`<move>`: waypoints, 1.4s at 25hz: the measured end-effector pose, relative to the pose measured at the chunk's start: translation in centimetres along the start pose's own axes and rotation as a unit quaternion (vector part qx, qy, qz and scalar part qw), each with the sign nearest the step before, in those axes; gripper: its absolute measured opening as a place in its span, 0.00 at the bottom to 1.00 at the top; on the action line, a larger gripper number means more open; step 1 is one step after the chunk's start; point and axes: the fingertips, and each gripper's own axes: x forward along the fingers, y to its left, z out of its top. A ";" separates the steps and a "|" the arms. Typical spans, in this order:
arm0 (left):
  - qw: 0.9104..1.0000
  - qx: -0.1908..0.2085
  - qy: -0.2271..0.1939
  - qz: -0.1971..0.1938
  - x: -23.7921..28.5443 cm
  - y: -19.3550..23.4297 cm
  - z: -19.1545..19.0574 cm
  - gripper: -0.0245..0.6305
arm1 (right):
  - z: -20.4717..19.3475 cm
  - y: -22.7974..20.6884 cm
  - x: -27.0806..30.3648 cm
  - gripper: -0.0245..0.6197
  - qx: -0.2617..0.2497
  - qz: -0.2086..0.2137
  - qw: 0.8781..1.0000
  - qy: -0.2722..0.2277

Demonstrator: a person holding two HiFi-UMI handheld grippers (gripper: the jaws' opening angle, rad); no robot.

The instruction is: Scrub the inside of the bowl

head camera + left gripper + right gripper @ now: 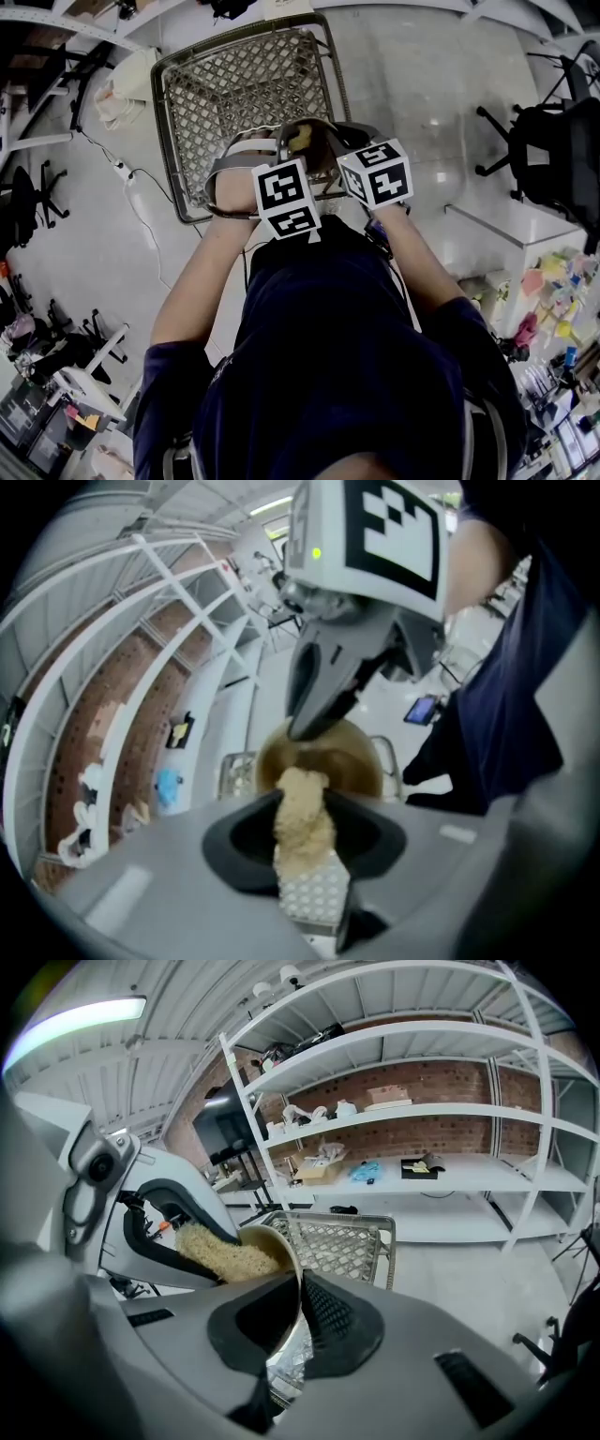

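A brown bowl [322,148] is held tilted in the air above a wire basket. My right gripper [300,1283] is shut on the bowl's rim [286,1255], one jaw inside and one outside. My left gripper [305,794] is shut on a tan sponge [302,822], whose tip reaches into the bowl [347,761]. In the right gripper view the sponge [225,1252] lies against the bowl's inner wall. The head view shows both marker cubes side by side, the left gripper [289,141] and right gripper [330,142] meeting at the bowl.
A metal mesh basket [234,84] stands on the floor just below the bowl. A cable [141,202] trails at its left. A black office chair [553,150] and a white table [506,220] are at right. White shelving [422,1110] lines a brick wall.
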 end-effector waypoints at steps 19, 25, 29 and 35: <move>1.000 0.006 -0.004 0.007 0.0 0.2 0.2 0.22 | -0.2 0.3 0.0 0.06 0.002 0.007 1.000 0.002; 0.997 0.022 0.005 -0.074 0.6 -3.9 0.7 0.22 | -0.7 -0.4 -0.1 0.06 0.007 0.000 1.000 0.006; 0.993 -0.014 -0.055 -0.100 0.1 -4.1 3.0 0.22 | -0.7 -0.2 -0.2 0.06 0.011 0.007 1.000 0.002; 0.991 -0.090 -0.085 -0.056 -0.4 -0.6 3.0 0.22 | -0.2 0.2 -0.4 0.06 0.027 0.019 0.999 -0.011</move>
